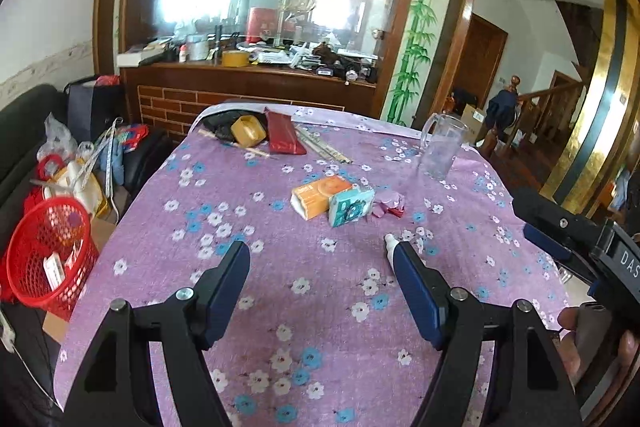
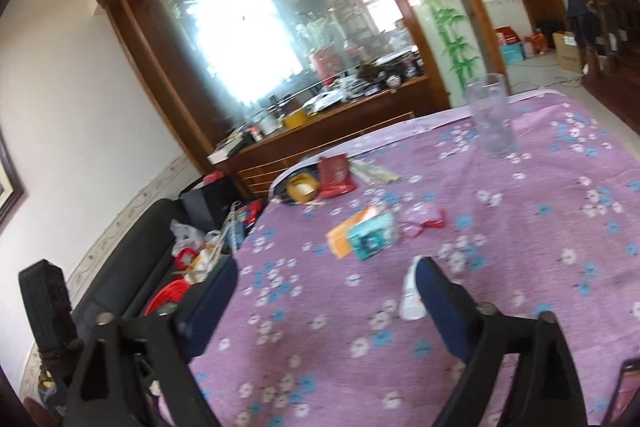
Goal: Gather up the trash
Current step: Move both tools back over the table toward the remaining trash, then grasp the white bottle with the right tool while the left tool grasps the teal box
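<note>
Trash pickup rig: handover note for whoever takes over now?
Left claw: open, empty, over the table.
Right claw: open, empty.
On the cloth: orange pack, teal pack, pink wrapper, small white bottle nearest the claws.
Red basket stands off the table's left edge and already holds some packets.
Left: the bottle, packs and wrapper, if they count as trash.

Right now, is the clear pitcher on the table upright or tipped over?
Upright. The clear pitcher stands on its base on the purple tablecloth, mouth upward.
</note>
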Action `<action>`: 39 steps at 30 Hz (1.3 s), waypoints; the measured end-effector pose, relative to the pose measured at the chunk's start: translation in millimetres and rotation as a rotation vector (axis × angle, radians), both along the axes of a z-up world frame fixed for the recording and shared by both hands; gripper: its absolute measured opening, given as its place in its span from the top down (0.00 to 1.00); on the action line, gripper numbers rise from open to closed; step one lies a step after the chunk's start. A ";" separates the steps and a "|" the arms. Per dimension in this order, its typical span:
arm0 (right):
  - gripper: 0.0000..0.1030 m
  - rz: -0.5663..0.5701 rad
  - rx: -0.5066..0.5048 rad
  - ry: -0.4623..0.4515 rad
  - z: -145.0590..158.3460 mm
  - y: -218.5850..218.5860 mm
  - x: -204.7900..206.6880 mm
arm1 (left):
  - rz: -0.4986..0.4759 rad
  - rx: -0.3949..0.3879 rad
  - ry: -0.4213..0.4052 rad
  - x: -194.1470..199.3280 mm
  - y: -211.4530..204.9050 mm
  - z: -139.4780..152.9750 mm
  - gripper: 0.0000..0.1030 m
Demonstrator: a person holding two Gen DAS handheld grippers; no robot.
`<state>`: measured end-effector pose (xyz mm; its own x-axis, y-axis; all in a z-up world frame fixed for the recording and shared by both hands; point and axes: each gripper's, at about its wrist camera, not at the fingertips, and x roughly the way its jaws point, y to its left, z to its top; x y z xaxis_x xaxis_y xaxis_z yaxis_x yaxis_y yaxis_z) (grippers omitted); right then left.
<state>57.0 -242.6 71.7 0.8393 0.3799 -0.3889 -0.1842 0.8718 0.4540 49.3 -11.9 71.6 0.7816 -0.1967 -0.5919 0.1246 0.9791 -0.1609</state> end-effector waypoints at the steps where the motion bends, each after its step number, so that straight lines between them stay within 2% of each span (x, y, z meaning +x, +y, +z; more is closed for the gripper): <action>1: 0.05 -0.020 -0.011 -0.002 -1.0 -5.5 0.8 | 0.005 0.020 -0.007 3.7 -4.0 0.5 0.27; 4: 0.05 -0.024 -0.051 0.020 -5.3 -14.0 10.2 | -0.002 0.064 -0.020 17.3 -13.4 0.1 0.27; 7: 0.05 -0.040 -0.085 0.064 -15.2 -22.5 28.4 | -0.017 0.092 0.017 39.9 -21.1 -6.1 0.27; 13: 0.06 -0.017 -0.031 0.192 -52.3 -32.6 84.2 | -0.027 0.127 0.076 79.7 -28.9 -21.9 0.27; 16: 0.08 0.007 -0.029 0.224 -68.0 -24.9 102.1 | -0.042 0.155 0.086 98.1 -34.1 -30.8 0.28; 18: 0.16 0.012 -0.046 0.245 -82.2 -18.9 113.7 | -0.059 0.180 0.090 111.6 -37.3 -38.1 0.28; 20: 0.19 0.023 -0.051 0.266 -97.6 -13.7 121.8 | -0.066 0.189 0.098 122.0 -38.0 -43.8 0.28; 22: 0.33 0.031 -0.079 0.282 -110.0 -7.5 125.8 | -0.088 0.183 0.097 130.3 -39.5 -49.4 0.28; 24: 0.41 0.031 -0.095 0.294 -118.6 -3.6 128.0 | -0.113 0.185 0.103 140.1 -43.4 -56.2 0.27; 27: 0.41 0.034 -0.142 0.319 -128.8 5.0 132.4 | -0.144 0.206 0.131 159.3 -54.3 -68.5 0.28; 30: 0.65 0.069 -0.139 0.357 -138.1 9.2 137.9 | -0.170 0.215 0.154 177.0 -66.0 -78.3 0.28; 34: 0.68 0.062 -0.111 0.373 -141.8 -0.7 137.4 | -0.210 0.247 0.167 196.0 -83.2 -88.5 0.28; 39: 0.69 -0.042 -0.051 0.336 -133.3 -35.8 134.5 | -0.250 0.321 0.178 216.7 -104.9 -104.3 0.28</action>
